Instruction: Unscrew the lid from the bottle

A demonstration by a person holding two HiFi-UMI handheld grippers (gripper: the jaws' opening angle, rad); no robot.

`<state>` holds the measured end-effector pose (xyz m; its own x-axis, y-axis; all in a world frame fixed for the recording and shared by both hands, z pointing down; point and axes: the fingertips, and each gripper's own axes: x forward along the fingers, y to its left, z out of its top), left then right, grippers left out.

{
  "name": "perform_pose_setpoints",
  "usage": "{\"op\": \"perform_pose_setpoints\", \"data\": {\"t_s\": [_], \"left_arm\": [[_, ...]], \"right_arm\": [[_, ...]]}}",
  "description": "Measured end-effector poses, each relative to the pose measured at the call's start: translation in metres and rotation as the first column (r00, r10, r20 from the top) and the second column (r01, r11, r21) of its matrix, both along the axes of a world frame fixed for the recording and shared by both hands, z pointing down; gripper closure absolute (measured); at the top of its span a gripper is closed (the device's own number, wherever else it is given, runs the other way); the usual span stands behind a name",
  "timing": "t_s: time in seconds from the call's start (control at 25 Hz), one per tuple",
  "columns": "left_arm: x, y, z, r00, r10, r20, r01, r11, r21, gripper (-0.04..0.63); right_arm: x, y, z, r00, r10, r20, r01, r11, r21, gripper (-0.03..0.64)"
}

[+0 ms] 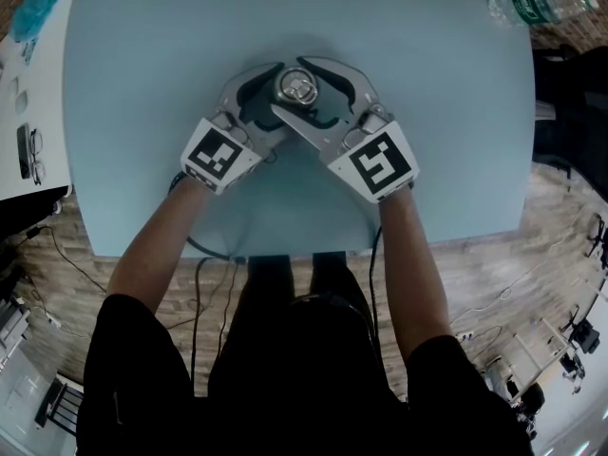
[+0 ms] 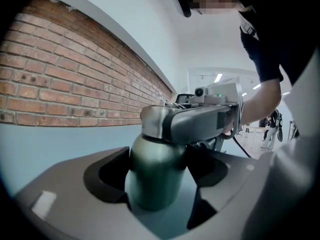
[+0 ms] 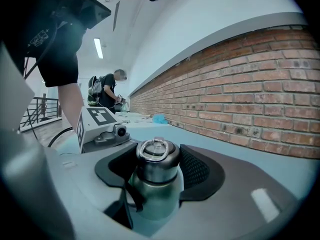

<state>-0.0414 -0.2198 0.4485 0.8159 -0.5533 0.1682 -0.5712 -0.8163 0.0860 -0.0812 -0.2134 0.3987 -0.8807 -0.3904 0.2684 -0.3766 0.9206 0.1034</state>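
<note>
Standing on the desk (image 1: 142, 65), the dark green bottle (image 2: 152, 176) has a steel lid (image 3: 157, 156) with a ring. The left claw (image 2: 160, 184) grips its body, the right claw (image 3: 157, 170) the lid.

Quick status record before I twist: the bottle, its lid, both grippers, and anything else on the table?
bottle: dark metal bottle, upright at mid-table
lid: lid on the bottle, ring on top
left gripper: left gripper, jaws closed on the bottle's body
right gripper: right gripper, jaws closed on the lid
table: light blue table
other: plastic water bottle lying at the far right corner
</note>
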Motion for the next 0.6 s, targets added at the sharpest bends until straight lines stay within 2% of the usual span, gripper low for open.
{"op": "perform_pose_setpoints", "data": {"t_s": [0.32,0.6], "left_arm": [[0.0008,0.0004,-0.0006,0.999,0.032,-0.002,-0.032,0.999,0.011,0.239],[-0.0001,-0.0011,0.0003,1.000,0.003,0.004,-0.003,1.000,-0.005,0.226]], "right_arm": [[0.0006,0.0012,0.0015,0.999,-0.041,-0.002,0.041,0.999,0.001,0.350],[0.0007,0.0006,0.0026,0.999,-0.030,-0.027,0.030,1.000,-0.001,0.348]]}}
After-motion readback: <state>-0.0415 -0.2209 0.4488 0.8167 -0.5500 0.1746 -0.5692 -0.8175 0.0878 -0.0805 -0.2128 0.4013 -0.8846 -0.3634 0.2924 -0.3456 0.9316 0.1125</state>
